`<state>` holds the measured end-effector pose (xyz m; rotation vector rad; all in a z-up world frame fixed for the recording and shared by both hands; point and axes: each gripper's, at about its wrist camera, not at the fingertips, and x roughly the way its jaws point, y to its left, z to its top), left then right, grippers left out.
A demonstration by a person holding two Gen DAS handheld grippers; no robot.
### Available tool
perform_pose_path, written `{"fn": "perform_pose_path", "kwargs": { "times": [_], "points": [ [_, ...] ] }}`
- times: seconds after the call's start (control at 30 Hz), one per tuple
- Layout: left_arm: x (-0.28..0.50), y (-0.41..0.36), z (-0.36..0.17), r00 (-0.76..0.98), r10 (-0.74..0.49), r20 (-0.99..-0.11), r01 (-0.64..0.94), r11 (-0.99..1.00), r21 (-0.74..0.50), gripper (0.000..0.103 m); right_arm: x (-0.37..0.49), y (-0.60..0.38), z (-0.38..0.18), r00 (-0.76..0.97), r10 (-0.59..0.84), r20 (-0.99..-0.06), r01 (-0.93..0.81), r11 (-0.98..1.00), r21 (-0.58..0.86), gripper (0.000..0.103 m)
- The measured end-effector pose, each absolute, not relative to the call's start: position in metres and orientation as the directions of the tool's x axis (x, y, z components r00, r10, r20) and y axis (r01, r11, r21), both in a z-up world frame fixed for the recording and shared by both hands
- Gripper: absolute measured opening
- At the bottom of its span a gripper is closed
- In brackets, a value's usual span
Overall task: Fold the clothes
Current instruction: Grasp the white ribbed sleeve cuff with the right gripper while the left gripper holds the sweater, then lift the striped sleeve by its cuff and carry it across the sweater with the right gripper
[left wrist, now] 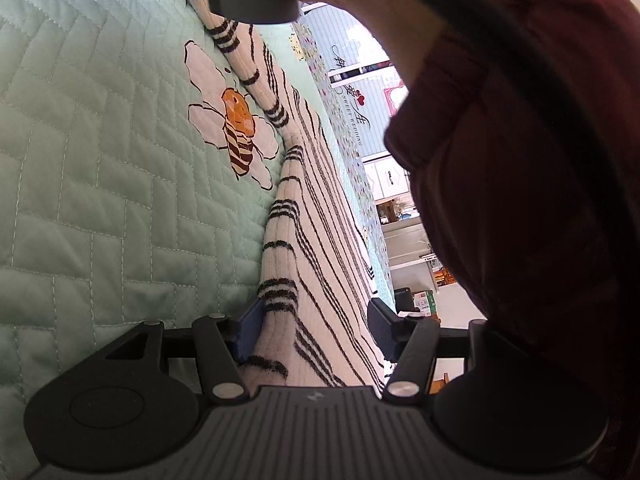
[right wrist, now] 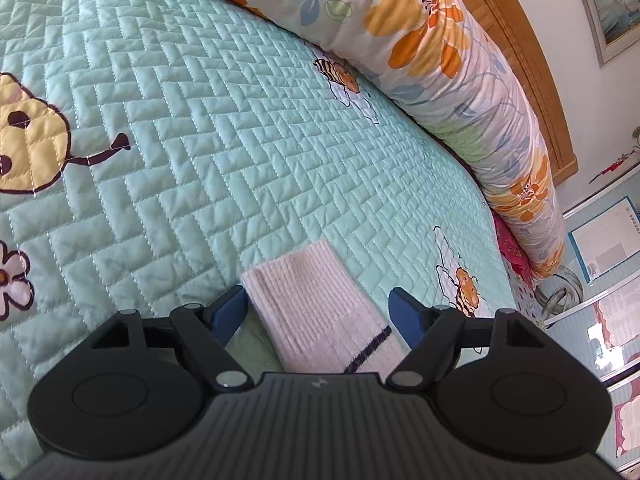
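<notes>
garment: white ribbed knit sweater (left wrist: pixel 316 248) with thin black stripes, lying on the bed's mint quilted bedspread (left wrist: pixel 100 160); one long edge looks doubled over, a sleeve-like strip runs along it toward the far end
cuff: plain ribbed cuff end (right wrist: pixel 308 292) flat on the bedspread, one black stripe behind it
left gripper (left wrist: pixel 316 320): jaws partly apart, the sweater's folded edge sits between them; left pad at the cloth, right pad looks clear, so no squeeze as far as I can tell
right gripper (right wrist: pixel 320 308): jaws wide, astride the cuff, pads clear of it on both sides, nothing held
other: person's hand and dark red sleeve (left wrist: pixel 520 180) crossing the left view; floral pillow (right wrist: pixel 460 80) along the headboard, well apart from the cuff
done (judged): looks like a sleeve/side fold has been laid down and both grips let go
left (judged): rest of folds unclear; full garment outline not visible, likely still long, needs at least a crosswise fold
risk: loose knit may slide open
</notes>
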<state>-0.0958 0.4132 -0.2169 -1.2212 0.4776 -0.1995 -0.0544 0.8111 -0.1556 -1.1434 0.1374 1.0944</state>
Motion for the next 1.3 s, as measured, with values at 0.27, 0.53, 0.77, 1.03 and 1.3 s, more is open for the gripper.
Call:
{"fn": "perform_pose_path", "kwargs": {
  "times": [0.27,0.53,0.77,1.03,1.3],
  "points": [
    [-0.100,0.411,-0.214,0.876,-0.409,-0.256,-0.096,0.373,-0.923,0.064,-0.044,0.814,-0.138,0.449,0.620,-0.644,-0.844,0.057,-0.534,0.005],
    [-0.104,0.403,-0.207,0.865,-0.425,-0.266,-0.062,0.436,-0.898,0.079,0.028,0.715,-0.022,0.486,0.690,-0.536,-0.867,0.458,-0.196,0.005],
    [-0.096,0.378,-0.198,0.846,-0.404,-0.348,-0.049,0.592,-0.805,0.085,0.077,0.568,0.018,0.549,0.712,-0.438,-0.730,0.664,0.164,0.005],
    [-0.044,0.390,-0.203,0.832,-0.437,-0.341,-0.059,0.541,-0.839,0.087,0.083,0.434,0.003,0.616,0.719,-0.322,-0.591,0.692,0.414,0.005],
    [-0.044,0.390,-0.195,0.829,-0.395,-0.396,-0.114,0.573,-0.812,0.055,0.105,0.391,-0.027,0.620,0.716,-0.321,-0.517,0.680,0.520,0.005]
  ]
}}
